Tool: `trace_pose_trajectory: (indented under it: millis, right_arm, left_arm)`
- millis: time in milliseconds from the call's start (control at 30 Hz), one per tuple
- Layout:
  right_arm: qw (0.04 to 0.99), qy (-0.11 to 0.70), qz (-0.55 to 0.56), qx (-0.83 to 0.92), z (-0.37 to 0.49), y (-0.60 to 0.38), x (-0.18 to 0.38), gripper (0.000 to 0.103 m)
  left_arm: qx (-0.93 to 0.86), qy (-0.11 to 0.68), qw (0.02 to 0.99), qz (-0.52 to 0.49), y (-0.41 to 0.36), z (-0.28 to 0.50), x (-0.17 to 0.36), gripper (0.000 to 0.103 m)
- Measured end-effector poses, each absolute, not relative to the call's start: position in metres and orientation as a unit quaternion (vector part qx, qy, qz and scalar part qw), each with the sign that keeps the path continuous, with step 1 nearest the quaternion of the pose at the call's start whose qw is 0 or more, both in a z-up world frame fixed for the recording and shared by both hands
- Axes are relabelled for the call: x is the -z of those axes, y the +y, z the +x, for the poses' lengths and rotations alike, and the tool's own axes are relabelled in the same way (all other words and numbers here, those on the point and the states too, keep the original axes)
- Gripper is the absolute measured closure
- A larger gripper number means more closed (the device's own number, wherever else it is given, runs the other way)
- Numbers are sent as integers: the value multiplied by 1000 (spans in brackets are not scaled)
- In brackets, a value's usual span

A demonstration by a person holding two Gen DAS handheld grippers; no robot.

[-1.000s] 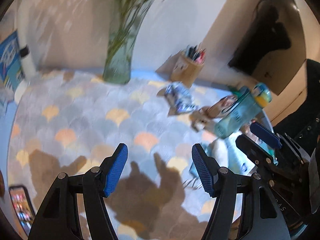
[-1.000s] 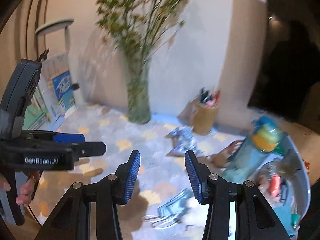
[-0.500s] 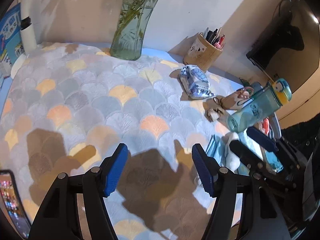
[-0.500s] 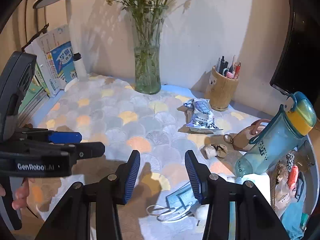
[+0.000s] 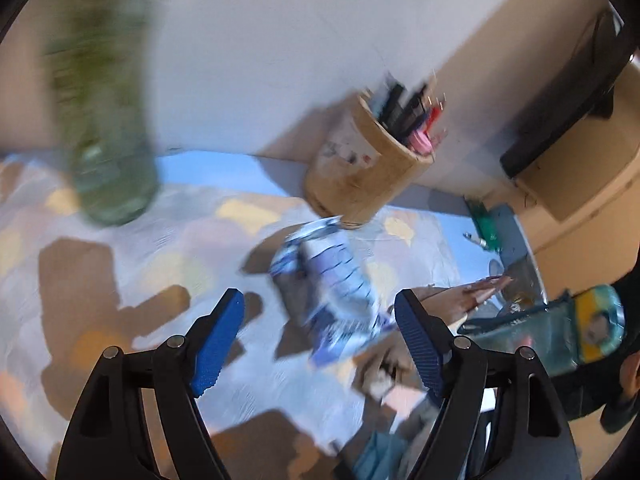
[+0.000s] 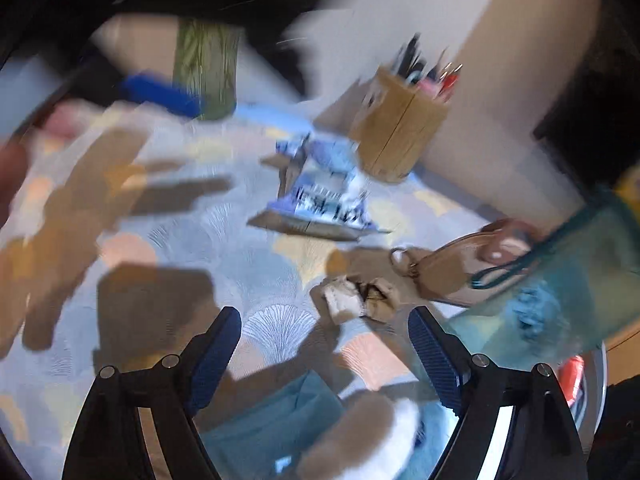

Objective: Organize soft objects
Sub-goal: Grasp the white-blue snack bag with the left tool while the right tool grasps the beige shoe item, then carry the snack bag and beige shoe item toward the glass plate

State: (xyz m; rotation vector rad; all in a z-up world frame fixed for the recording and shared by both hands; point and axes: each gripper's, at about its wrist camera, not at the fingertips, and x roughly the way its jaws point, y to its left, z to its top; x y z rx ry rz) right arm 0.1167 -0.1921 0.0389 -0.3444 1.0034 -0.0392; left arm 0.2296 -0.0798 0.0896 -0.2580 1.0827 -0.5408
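Both frames are blurred. The left tool (image 5: 318, 338) has its jaws opening, nothing clamped; the blue-white packet (image 5: 334, 288) lies on the worktop (image 5: 120, 240) just beyond its fingertips, in front of the pen cup (image 5: 360, 176). The right tool (image 6: 324, 344) is also opening and empty. A crumpled beige wad (image 6: 356, 296) lies just ahead of it, nearer than the packet (image 6: 324, 192); a teal mask (image 6: 276, 416) lies between and beneath its fingers.

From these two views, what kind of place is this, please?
Probably a desk or small table at home, set against a wall. A brown cylindrical pen holder full of pens, a green glass vase with plant stems and a scallop-patterned pastel tablecloth suggest it. Small personal clutter lies around.
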Motion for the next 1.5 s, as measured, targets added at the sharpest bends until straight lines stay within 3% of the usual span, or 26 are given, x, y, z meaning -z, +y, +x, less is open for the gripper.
trace_pose_trajectory:
  millis: [300,333,367,433,500,533,600,733,867,1033,1167,1500]
  right_arm:
    - [837,538,-69,69,158,-225,-18,19]
    - [836,540,-65,71,161,-226,-18,19]
    - [836,541,-64,72,165,-227,-19,19]
    - [837,540,-58,68,169,-228,-19,21]
    - [839,540,-43,47,170,-230,-21,42]
    - [840,540,-43,38,171,-229,-22,60]
    - [841,538,-52,34,172,-224,-25,61]
    - [850,524,-47,15,163,-225,-43,62]
    - [856,515,-46,-1,150,-226,-62,62]
    - [867,494,-61,-30,131,-214,-93,62]
    - [872,481,-67,-51,102,-194,-120,62]
    - [880,460,-82,-86,67,-163,-127,62]
  left_arm:
    - [245,569,779,-100,-132,264,-41,29]
    - [241,565,784,-93,-132,264,-40,33]
    - [239,562,787,-88,-131,264,-40,47]
    - [238,557,791,-85,-128,263,-40,55]
    - [237,557,790,-90,-123,260,-42,61]
    - [232,559,791,-85,-120,259,-43,63]
    - [223,557,796,-77,-113,256,-45,66]
    - [204,549,808,-56,-90,240,-57,67]
    - [131,551,824,28,-66,218,-75,67]
    - [99,533,839,40,-37,184,-109,67]
    - [89,531,842,23,-4,150,-126,67]
    - [109,563,818,-40,22,75,-122,67]
